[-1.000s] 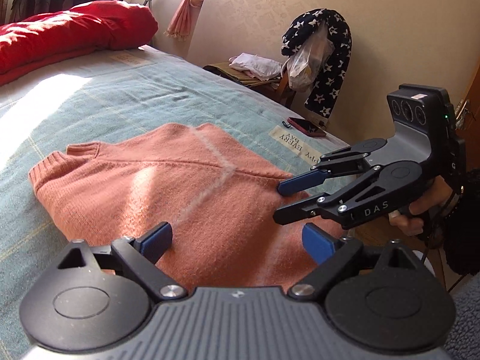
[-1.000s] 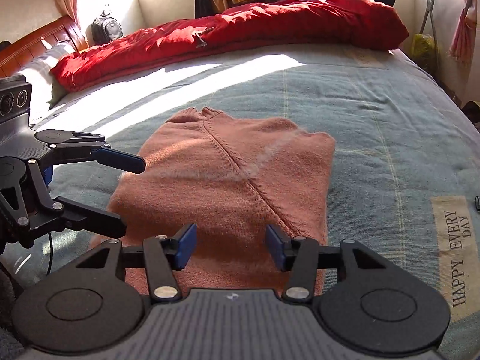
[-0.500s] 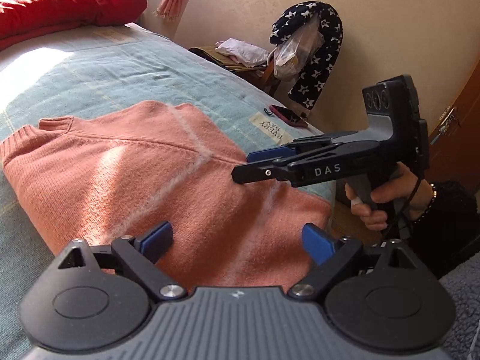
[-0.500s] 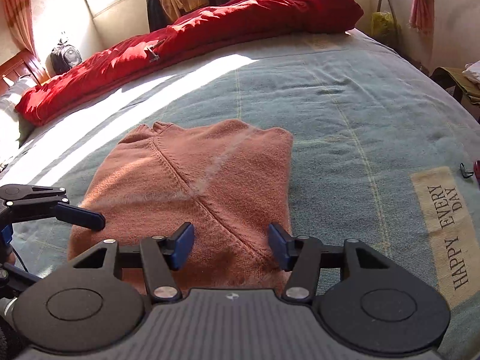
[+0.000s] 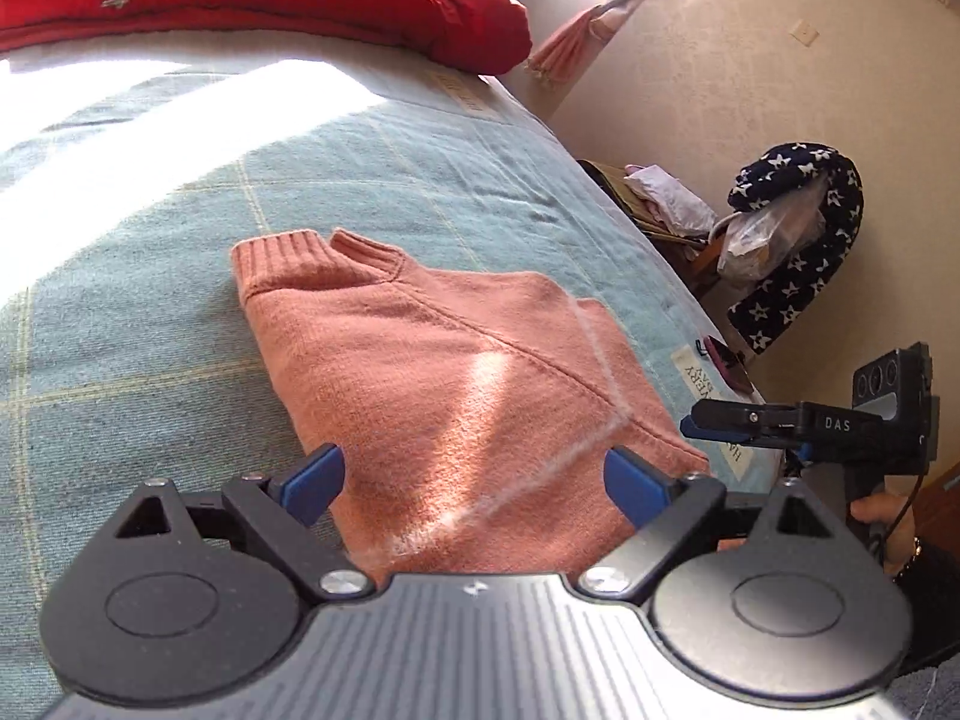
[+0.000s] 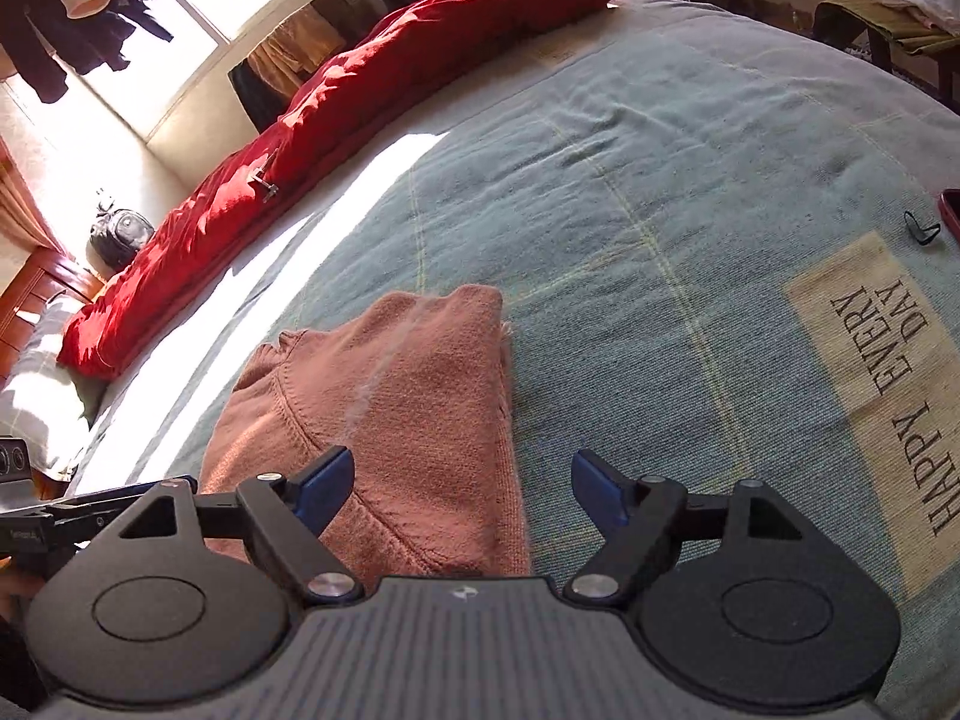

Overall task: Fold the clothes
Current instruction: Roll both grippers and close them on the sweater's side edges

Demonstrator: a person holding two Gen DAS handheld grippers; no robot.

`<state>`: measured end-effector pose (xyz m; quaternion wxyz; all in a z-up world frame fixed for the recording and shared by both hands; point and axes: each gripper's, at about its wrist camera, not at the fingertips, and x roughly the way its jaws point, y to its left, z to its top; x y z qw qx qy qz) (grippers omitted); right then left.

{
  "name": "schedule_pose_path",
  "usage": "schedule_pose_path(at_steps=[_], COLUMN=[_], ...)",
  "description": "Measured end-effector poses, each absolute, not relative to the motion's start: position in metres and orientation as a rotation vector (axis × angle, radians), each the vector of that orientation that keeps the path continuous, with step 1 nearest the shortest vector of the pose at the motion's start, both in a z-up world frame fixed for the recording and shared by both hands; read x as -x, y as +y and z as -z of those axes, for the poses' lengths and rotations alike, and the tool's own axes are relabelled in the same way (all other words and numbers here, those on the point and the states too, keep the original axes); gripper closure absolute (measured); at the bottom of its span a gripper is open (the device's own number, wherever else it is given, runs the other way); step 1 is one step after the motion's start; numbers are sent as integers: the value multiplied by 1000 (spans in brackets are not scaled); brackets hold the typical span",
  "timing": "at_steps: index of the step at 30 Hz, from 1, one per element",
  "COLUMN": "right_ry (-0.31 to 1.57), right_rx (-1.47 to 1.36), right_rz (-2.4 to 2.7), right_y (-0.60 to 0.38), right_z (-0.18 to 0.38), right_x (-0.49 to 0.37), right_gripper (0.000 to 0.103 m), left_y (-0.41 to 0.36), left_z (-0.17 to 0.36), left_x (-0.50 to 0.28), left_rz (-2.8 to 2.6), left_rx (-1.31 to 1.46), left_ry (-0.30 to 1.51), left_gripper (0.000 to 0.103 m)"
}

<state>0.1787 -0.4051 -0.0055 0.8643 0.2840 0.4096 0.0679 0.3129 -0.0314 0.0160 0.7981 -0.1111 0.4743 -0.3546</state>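
A folded salmon sweater (image 5: 456, 384) lies flat on the pale blue bedspread (image 5: 150, 312), just ahead of both tongs. The left gripper (image 5: 474, 477) is spread wide, holding nothing, over the sweater's near edge. The right gripper (image 6: 459, 480) is likewise spread and empty, over the sweater's right edge. Nothing lies between the tongs and the knit. Right of the right gripper is a "HAPPY EVERY DAY" patch (image 6: 882, 396). Far ahead, a red duvet (image 6: 336, 96) lies along the bed; a starred scarf (image 5: 804, 252) hangs by the wall.
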Motion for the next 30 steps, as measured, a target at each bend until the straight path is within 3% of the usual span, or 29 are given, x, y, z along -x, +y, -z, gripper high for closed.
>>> schedule_pose_path(at_steps=[7,12,30], right_ry=[884,898,958], right_rx=[-740,-867,-956], right_rz=[-249,-358,-766], right_y=[-421,-447,-491], right_z=[32,44,69], right_x=[-179,-195,-230], right_gripper=[15,4,1], left_y=[-33,-41,-52], left_z=[0,6,14], left_x=[-315,-308,-273], left_rz=[635,557,331], left_rx=[366,384,496], left_ry=[1089,1087,952], left_gripper=[10,10,10])
